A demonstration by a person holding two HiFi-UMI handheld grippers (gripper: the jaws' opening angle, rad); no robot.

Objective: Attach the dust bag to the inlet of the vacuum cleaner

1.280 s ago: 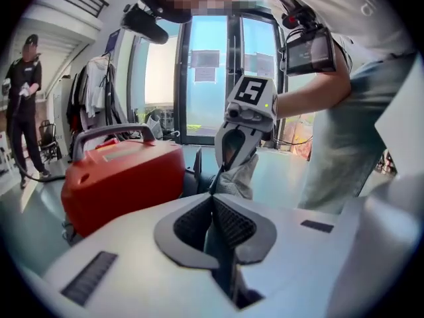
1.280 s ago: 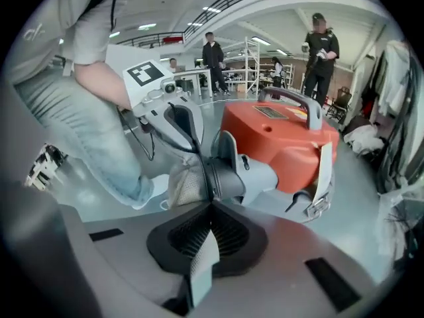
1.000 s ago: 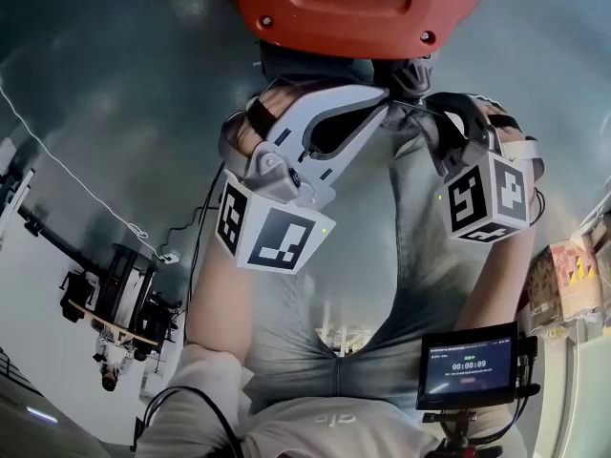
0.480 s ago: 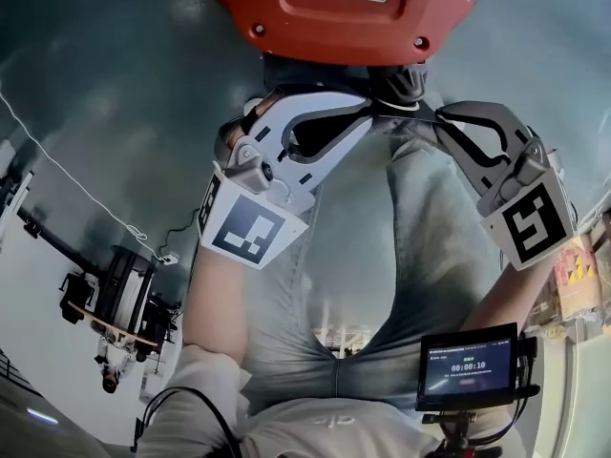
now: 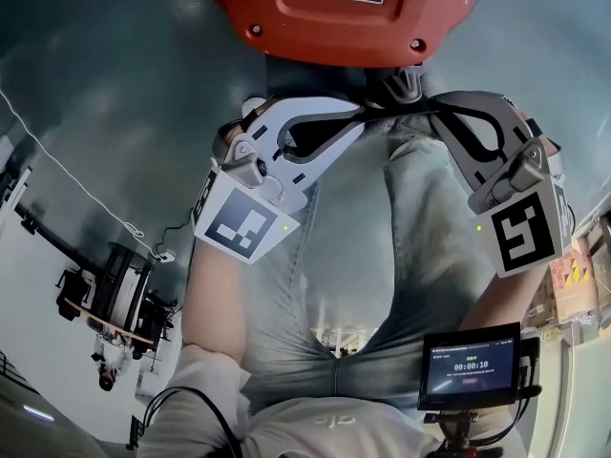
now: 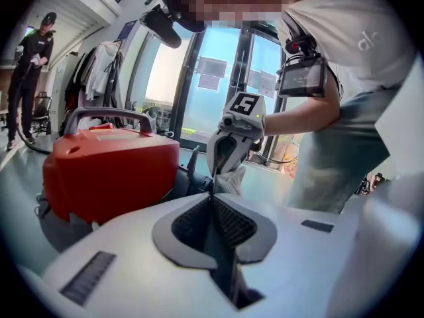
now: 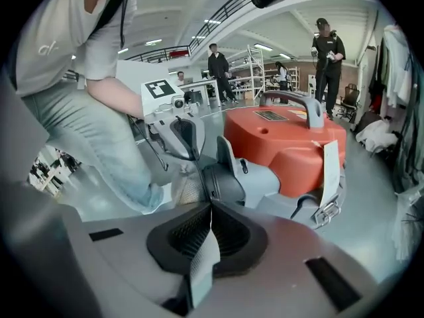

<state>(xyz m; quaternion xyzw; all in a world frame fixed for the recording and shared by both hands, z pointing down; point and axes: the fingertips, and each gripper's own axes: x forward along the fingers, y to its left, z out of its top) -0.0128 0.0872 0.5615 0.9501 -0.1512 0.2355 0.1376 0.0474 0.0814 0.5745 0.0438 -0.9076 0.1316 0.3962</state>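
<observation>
Both grippers have swung a bit apart since a second ago. The right gripper (image 7: 211, 204) has gone out to the right side. The left gripper (image 6: 213, 199) has slid a little to the left. Their tips point in under the red vacuum cleaner (image 5: 353, 12), which stands on the shiny grey floor (image 5: 115, 84). The dust bag (image 6: 232, 179) is a small bunch of pale cloth. It sits right beside the dark round inlet (image 7: 225, 185) at the end of the vacuum cleaner, between the two sets of tips. The left fingers are pressed shut, with the bag just past their tips. The right fingers are shut too, and a thin pale strip of the bag's cloth shows between them. The person's legs in blue jeans (image 5: 420, 256) are close by. A little lit screen (image 5: 470, 368) shows near the person's body.
</observation>
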